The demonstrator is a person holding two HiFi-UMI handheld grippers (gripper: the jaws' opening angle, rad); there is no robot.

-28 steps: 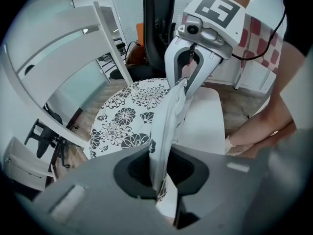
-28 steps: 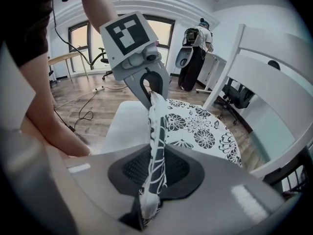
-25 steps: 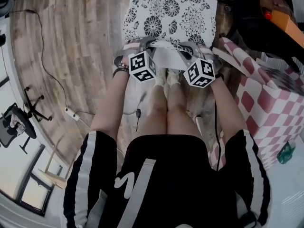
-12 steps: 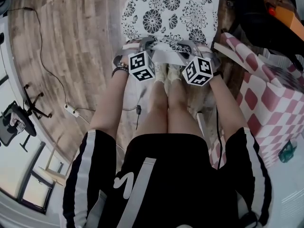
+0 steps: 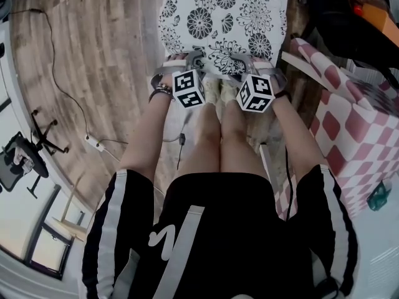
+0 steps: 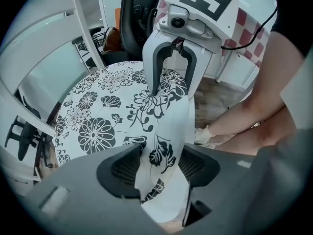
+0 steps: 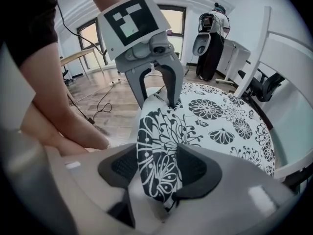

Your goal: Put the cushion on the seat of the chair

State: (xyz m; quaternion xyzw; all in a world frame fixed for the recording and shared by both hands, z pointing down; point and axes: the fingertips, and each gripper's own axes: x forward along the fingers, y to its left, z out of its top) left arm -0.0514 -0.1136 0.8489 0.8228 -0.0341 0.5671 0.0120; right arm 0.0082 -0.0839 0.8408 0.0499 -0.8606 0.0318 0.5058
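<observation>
The white cushion (image 5: 224, 14) with black flower print lies spread over the chair seat, in front of the person's feet. My left gripper (image 5: 190, 58) and right gripper (image 5: 249, 60) stand side by side at its near edge. In the left gripper view the jaws (image 6: 159, 168) have just been opening, and the cushion's hem (image 6: 161, 151) hangs loosely between the pads. The right gripper's jaws (image 7: 159, 168) have likewise just been opening around a fold of hem (image 7: 159, 160). The white chair back (image 6: 44, 33) rises behind the cushion. The seat itself is hidden under it.
A table with a red-and-white checked cloth (image 5: 349, 123) stands close on the right. A cable and power strip (image 5: 93, 147) lie on the wooden floor at left, near an office chair (image 5: 22, 161). The person's feet (image 5: 218, 95) are just below the grippers.
Both grippers have moved forward and down with the cushion's near edge, which now lies lower on the seat. Both pairs of jaws have widened.
</observation>
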